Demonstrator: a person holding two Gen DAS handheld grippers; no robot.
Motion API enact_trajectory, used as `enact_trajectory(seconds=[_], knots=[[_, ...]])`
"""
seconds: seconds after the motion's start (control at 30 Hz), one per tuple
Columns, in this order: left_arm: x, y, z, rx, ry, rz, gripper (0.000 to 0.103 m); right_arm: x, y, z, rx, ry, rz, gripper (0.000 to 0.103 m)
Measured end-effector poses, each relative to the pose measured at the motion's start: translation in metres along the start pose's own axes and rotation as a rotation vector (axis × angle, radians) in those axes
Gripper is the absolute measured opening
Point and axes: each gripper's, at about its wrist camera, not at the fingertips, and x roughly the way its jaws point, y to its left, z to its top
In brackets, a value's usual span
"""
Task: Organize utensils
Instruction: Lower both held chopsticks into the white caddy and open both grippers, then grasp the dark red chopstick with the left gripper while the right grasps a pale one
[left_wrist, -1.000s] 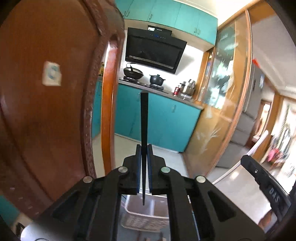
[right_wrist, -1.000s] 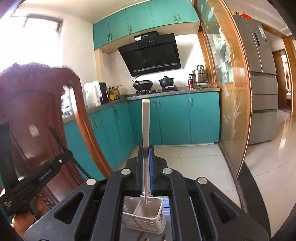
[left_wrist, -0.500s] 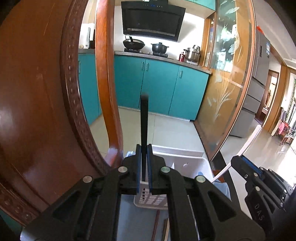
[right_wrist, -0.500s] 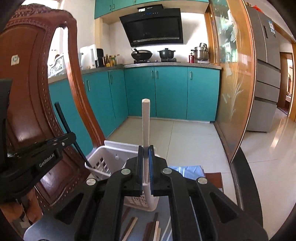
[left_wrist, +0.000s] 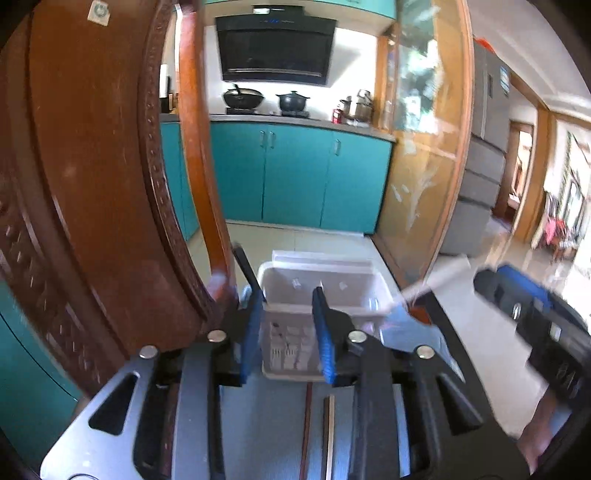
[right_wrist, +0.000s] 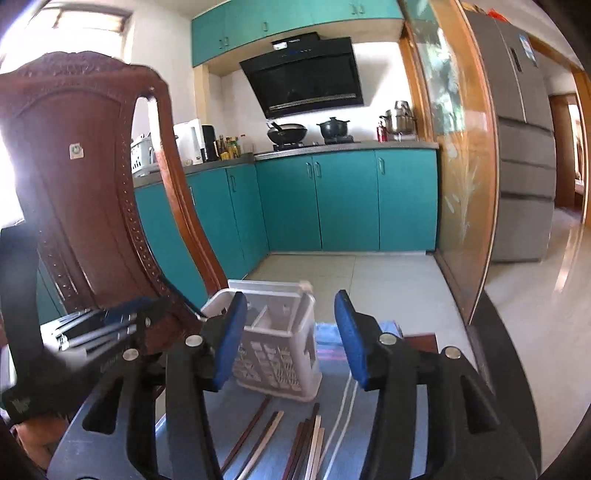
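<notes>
My left gripper (left_wrist: 286, 328) and right gripper (right_wrist: 291, 332) are both opening, empty, over the white basket (right_wrist: 280, 354); a wooden chair (right_wrist: 85, 184) crowds the left.

A white plastic basket (right_wrist: 277, 350) with small holes in its sides stands upright on the surface. It is split inside into parts by a thin wall. A black stick (left_wrist: 246, 269) is seen leaning at its left edge, and a white stick (left_wrist: 432, 278) at its right edge; both are blurred. More sticks (right_wrist: 295, 439) are laid flat on the surface in front of the basket: dark brown ones, pale ones, and two thin white ones (right_wrist: 341, 417) side by side.
</notes>
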Motion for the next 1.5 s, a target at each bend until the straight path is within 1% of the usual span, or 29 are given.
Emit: enact_trajectory(seconds=[0.07, 0.13, 0.2, 0.23, 0.3, 0.33, 0.37, 0.4, 0.47, 0.57, 0.63, 0.73, 0.8, 0.87, 0.93, 1.0, 1.03, 1.1, 1.17, 1.23, 1.27, 1.3, 1.37, 1.4, 1.5], knots=[[-0.007, -0.005, -0.017, 0.032, 0.007, -0.013, 0.037, -0.009, -0.007, -0.012, 0.006, 0.002, -0.026, 0.052], [-0.011, -0.008, -0.033, 0.061, 0.018, -0.011, 0.043, -0.015, -0.016, -0.029, 0.006, 0.031, -0.077, 0.054], [-0.015, -0.011, -0.062, 0.095, 0.056, -0.017, 0.046, -0.004, -0.030, -0.064, 0.016, 0.172, -0.137, 0.058], [-0.014, -0.013, -0.074, 0.108, 0.079, -0.021, 0.047, 0.001, -0.032, -0.074, 0.014, 0.217, -0.149, 0.059], [-0.009, -0.014, -0.105, 0.120, 0.160, -0.027, 0.047, 0.021, -0.040, -0.107, 0.035, 0.367, -0.171, 0.059], [-0.007, -0.014, -0.115, 0.119, 0.187, -0.033, 0.047, 0.028, -0.041, -0.114, 0.045, 0.409, -0.177, 0.059], [-0.004, -0.013, -0.128, 0.117, 0.224, -0.042, 0.047, 0.038, -0.041, -0.125, 0.057, 0.474, -0.184, 0.059], [-0.002, -0.013, -0.135, 0.118, 0.247, -0.045, 0.047, 0.044, -0.041, -0.132, 0.065, 0.506, -0.187, 0.059], [0.001, -0.011, -0.145, 0.121, 0.283, -0.047, 0.047, 0.052, -0.036, -0.139, 0.075, 0.543, -0.199, 0.059], [-0.001, -0.004, -0.152, 0.127, 0.295, -0.051, 0.048, 0.055, -0.026, -0.145, 0.047, 0.577, -0.215, 0.059], [-0.002, 0.000, -0.153, 0.126, 0.297, -0.054, 0.050, 0.048, -0.022, -0.151, 0.028, 0.602, -0.225, 0.059], [-0.005, 0.008, -0.154, 0.131, 0.285, -0.054, 0.051, 0.036, -0.026, -0.154, 0.021, 0.636, -0.238, 0.059], [-0.008, 0.015, -0.153, 0.122, 0.270, -0.052, 0.053, 0.032, -0.033, -0.155, 0.018, 0.638, -0.255, 0.059], [-0.004, 0.023, -0.149, 0.094, 0.279, -0.080, 0.054, 0.031, -0.039, -0.156, 0.052, 0.623, -0.276, 0.059], [0.001, 0.024, -0.148, 0.097, 0.295, -0.108, 0.054, 0.030, -0.042, -0.156, 0.105, 0.590, -0.265, 0.059], [0.007, 0.023, -0.147, 0.125, 0.302, -0.133, 0.054, 0.034, -0.042, -0.155, 0.145, 0.571, -0.221, 0.059], [0.009, 0.023, -0.147, 0.136, 0.306, -0.150, 0.054, 0.039, -0.040, -0.154, 0.163, 0.575, -0.188, 0.059], [0.015, 0.023, -0.146, 0.140, 0.320, -0.180, 0.054, 0.051, -0.038, -0.155, 0.174, 0.607, -0.153, 0.059], [0.023, 0.025, -0.146, 0.134, 0.342, -0.210, 0.054, 0.068, -0.030, -0.159, 0.143, 0.653, -0.139, 0.059], [0.032, 0.026, -0.147, 0.124, 0.360, -0.217, 0.054, 0.080, -0.018, -0.160, 0.051, 0.660, -0.170, 0.058], [0.036, 0.026, -0.147, 0.121, 0.368, -0.220, 0.054, 0.084, -0.015, -0.159, 0.019, 0.664, -0.186, 0.057], [0.042, 0.026, -0.146, 0.115, 0.379, -0.225, 0.051, 0.088, -0.011, -0.158, -0.011, 0.671, -0.207, 0.049], [0.052, 0.023, -0.143, 0.121, 0.398, -0.221, 0.050, 0.095, -0.009, -0.156, -0.046, 0.683, -0.227, 0.044], [0.057, 0.021, -0.140, 0.126, 0.402, -0.214, 0.049, 0.097, -0.010, -0.155, -0.048, 0.686, -0.228, 0.039], [0.076, 0.012, -0.125, 0.155, 0.425, -0.196, 0.049, 0.105, -0.016, -0.151, -0.067, 0.726, -0.204, 0.032]])
